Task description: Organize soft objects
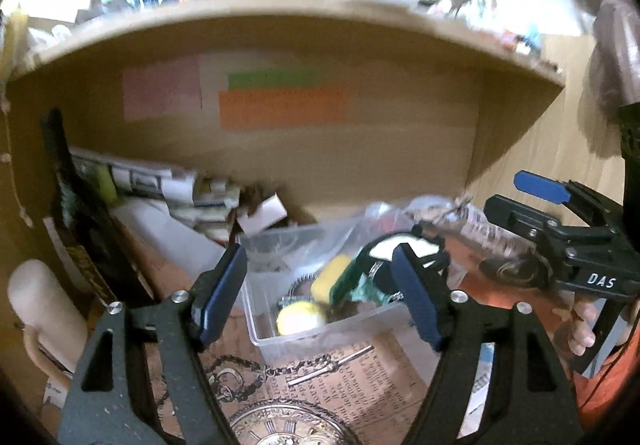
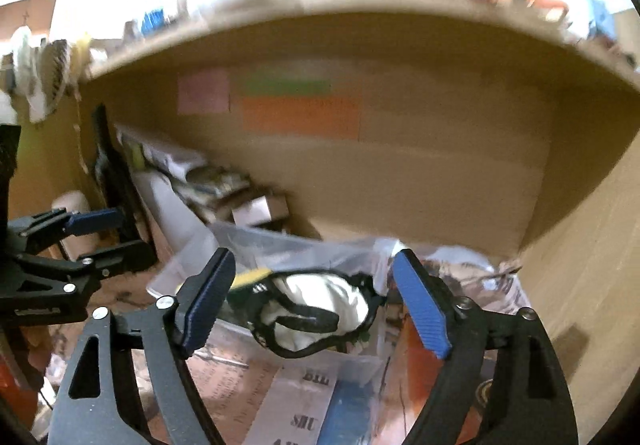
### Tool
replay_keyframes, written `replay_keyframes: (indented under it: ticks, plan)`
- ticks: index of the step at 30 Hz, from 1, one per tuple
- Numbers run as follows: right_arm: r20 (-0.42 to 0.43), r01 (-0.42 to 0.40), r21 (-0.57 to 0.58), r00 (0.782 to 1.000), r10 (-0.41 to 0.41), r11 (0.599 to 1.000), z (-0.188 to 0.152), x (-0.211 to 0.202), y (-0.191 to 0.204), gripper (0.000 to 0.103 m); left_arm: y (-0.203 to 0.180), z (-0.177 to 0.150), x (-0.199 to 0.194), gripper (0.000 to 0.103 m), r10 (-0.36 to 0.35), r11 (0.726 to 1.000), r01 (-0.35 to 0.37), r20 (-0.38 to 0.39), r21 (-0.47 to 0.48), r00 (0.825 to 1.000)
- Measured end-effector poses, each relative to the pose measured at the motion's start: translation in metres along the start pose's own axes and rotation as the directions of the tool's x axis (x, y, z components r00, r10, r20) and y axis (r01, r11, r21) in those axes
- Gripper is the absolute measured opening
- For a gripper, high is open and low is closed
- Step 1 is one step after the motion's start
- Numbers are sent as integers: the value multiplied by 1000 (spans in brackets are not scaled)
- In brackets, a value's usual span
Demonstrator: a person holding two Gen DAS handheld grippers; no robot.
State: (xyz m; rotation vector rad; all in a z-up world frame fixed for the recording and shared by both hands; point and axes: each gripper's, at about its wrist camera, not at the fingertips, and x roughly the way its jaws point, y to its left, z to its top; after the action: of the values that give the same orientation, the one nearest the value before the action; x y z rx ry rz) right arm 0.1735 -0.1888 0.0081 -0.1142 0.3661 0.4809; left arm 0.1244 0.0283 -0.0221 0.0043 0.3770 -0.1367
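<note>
Left tool (image 1: 320, 297): fingers spread wide apart, nothing held between the blue pads (image 1: 222, 295). It hangs just in front of and above the clear plastic bin (image 1: 320, 337), which stands on the surface (image 1: 384, 377) under a printed newspaper-style covering.

Right tool (image 2: 312, 309): fingers likewise spread apart and gripping nothing. In the left wrist view it appears at the right edge, held by the person's hand (image 1: 582, 325), beside the bin and apart from it.

Between the right tool's fingers, and beyond them, lies the white soft item with black trim (image 2: 320, 309). It rests at the top of the bin's contents, partly over the bin's rim. Whether either pad touches it cannot be told; a gap shows on both sides.

Bin contents, left wrist view:
- yellow sponge with green backing (image 1: 334, 277), tilted, near the middle;
- round yellow object (image 1: 298, 319) against the front wall;
- the white and black item (image 1: 394, 247) at the right rear.
The remaining contents are too blurred to name.

Surroundings: a wooden shelf (image 1: 280, 11) arches over the workspace, with coloured sticky notes (image 1: 280, 109) on the back panel below it. Stacked papers and boxes (image 1: 160, 181) lie at the rear left of the surface. A pale cylinder (image 1: 44, 309) stands at the left.
</note>
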Motion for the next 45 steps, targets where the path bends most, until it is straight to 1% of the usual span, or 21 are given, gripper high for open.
replay_keyframes:
  ticks: [2,4,8,10,11,12,14,15,17,31,45]
  plan:
    - [34,-3,5,999,3,1000,4,-14,2,82,-2,2,-12,79,0,1000,0,35,-2,999]
    - [68,-7,8,998,6,1000,7,-28,3,83,-3,5,-23,84,-6,1000,7,67,-9,998]
    - [118,-11,10,993,9,1000,9,-48,6,85,-6,8,-43,87,-6,1000,7,118,-10,993]
    - [137,-12,13,991,10,1000,10,-56,7,85,-8,9,-53,93,2,1000,-1,141,-6,990]
    - [145,-13,15,989,10,1000,9,-59,8,89,-9,8,-56,95,6,1000,-5,151,-7,988]
    - [151,-13,17,988,10,1000,9,-63,8,95,-9,8,-59,98,9,1000,-7,162,-11,987]
    - [173,-10,24,985,6,1000,8,-69,8,100,-10,7,-65,100,6,1000,-2,173,-21,985]
    - [178,-10,25,984,5,1000,8,-72,9,103,-10,7,-66,101,-1,1000,5,172,-24,985]
    - [184,-8,23,983,4,1000,7,-75,10,103,-10,6,-67,102,-7,1000,12,170,-28,985]
    - [149,-14,30,989,9,999,-1,-73,13,103,-14,1,-66,103,19,999,-14,153,-36,988]
    - [146,-20,48,989,13,999,-2,-72,9,103,-16,1,-66,103,25,999,-20,152,-34,988]
